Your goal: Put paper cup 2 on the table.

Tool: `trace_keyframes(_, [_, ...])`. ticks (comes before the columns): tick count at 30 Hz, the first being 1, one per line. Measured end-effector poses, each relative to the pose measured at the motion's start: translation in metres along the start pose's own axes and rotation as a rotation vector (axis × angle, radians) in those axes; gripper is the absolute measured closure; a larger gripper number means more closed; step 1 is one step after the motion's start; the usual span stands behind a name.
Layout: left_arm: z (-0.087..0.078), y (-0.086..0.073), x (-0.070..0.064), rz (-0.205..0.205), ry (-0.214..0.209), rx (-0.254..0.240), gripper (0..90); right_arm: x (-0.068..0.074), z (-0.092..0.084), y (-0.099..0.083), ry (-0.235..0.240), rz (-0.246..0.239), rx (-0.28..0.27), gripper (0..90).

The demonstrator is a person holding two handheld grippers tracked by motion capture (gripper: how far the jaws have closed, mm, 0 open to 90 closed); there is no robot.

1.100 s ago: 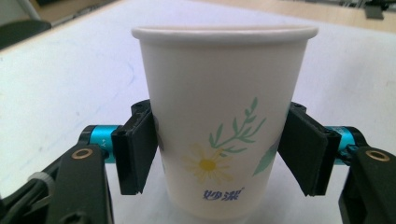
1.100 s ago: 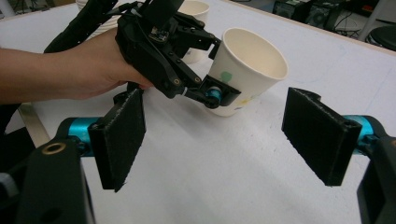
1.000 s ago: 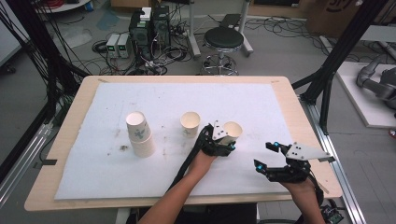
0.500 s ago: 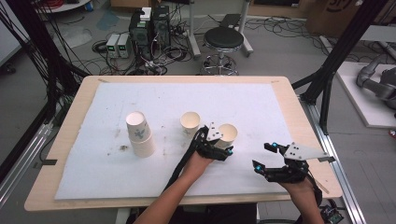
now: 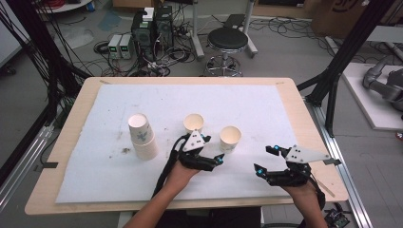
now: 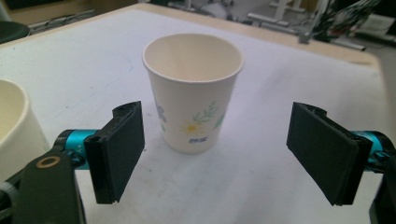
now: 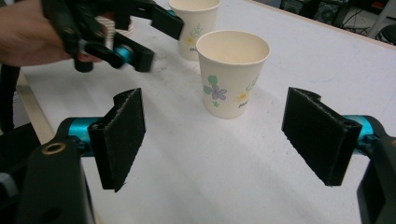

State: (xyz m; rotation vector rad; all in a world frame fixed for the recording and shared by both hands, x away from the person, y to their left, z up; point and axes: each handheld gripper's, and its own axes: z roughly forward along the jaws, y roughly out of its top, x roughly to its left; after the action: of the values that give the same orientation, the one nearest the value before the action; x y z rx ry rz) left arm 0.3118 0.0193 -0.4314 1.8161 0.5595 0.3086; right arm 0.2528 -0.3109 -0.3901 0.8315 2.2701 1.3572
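So there's a paper cup [image 5: 230,138] standing upright on the white sheet [image 5: 266,109] covering the desk [image 5: 304,116], a bit right of centre and open end up. It's got a little flower print on the side, easy to see in the left gripper view [image 6: 192,93] and the right gripper view [image 7: 232,72]. Nothing is touching it.

The left hand-held gripper [image 5: 209,159] sits just beside it on the near-left side. Its jaws have just been opening and now stand wide apart, with the cup a little way ahead of them and no pad on it.

The right hand-held gripper [image 5: 271,159] hangs over the sheet off to the right, well apart from the cup, jaws also spread wide with nothing between them.

A second cup [image 5: 193,123] stands just left of the first and slightly farther back, also upright. Farther left there's a stack of cups [image 5: 142,137], leaning a bit. Beyond the desk, on the floor, is a round stool [image 5: 228,40].
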Motion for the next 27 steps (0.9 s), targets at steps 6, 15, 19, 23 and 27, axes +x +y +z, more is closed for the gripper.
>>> trace_keyframes(6, [-0.037,-0.001,0.002,-0.006,-0.024,-0.073,19.3,0.001,0.003,0.000,0.007,0.003,-0.001,22.0])
trace_keyframes(15, [-0.084,-0.008,0.011,-0.001,0.008,-0.118,19.5,0.002,0.007,0.001,0.005,-0.006,0.007,21.9])
trace_keyframes(19, [-0.102,-0.011,0.011,0.021,0.017,-0.134,19.7,0.003,0.008,0.000,0.001,-0.009,0.010,21.9])
trace_keyframes(23, [-0.123,-0.015,0.012,0.042,0.014,-0.149,19.7,0.002,0.009,-0.001,-0.005,-0.012,0.014,21.9])
trace_keyframes(27, [-0.141,-0.019,0.014,0.049,0.019,-0.165,19.7,0.001,0.010,-0.002,-0.018,-0.018,0.019,21.9])
